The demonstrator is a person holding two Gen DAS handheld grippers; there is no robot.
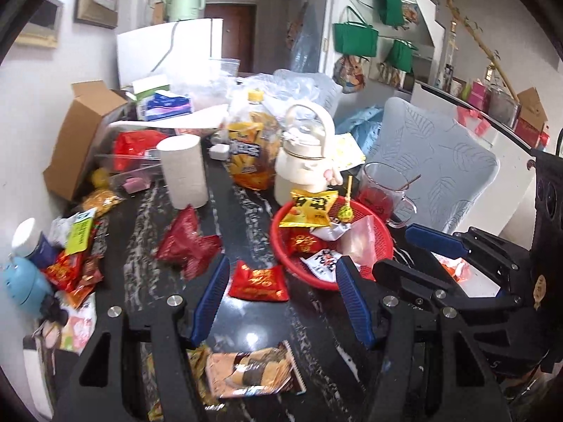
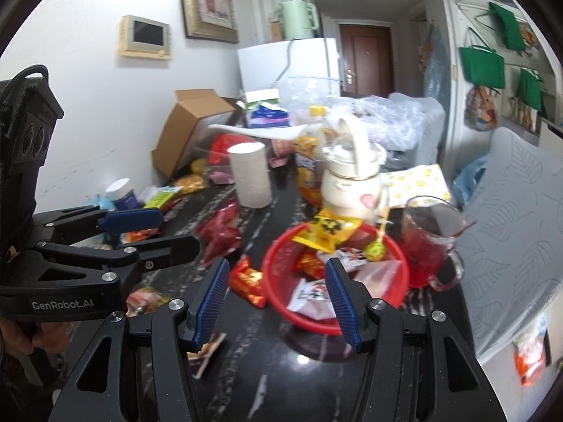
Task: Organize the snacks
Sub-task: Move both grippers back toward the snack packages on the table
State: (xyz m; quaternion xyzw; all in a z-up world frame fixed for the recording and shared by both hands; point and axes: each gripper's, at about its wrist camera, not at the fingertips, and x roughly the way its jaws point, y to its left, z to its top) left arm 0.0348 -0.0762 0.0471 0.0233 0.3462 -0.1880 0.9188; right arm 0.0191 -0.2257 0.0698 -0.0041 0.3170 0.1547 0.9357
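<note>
- Both tongs, left tongs [image 1: 281, 302] and right tongs [image 2: 276, 302], gape, empty.
- Red basket [image 1: 281, 227] part-filled; red packet [image 1: 258, 280] lies on surface just left of it.
- Likely next: left tongs close on packet, lift into basket.

both wrist cameras look forward low over the dark table [image 1: 246, 320], sharing the red basket [image 1: 281, 232] nearby.

The left gripper [image 1: 281, 299] hung over the dark table [image 1: 246, 320], jaws wide apart and holding nothing. Just ahead, between its blue fingers [image 1: 211, 299], lay a small red packet [image 1: 258, 281]. Ahead to the right sat the red basket [image 1: 281, 242], snacks piled inside. Further right, the right gripper [image 1: 411, 249] also stood open, beside the basket.
</note>
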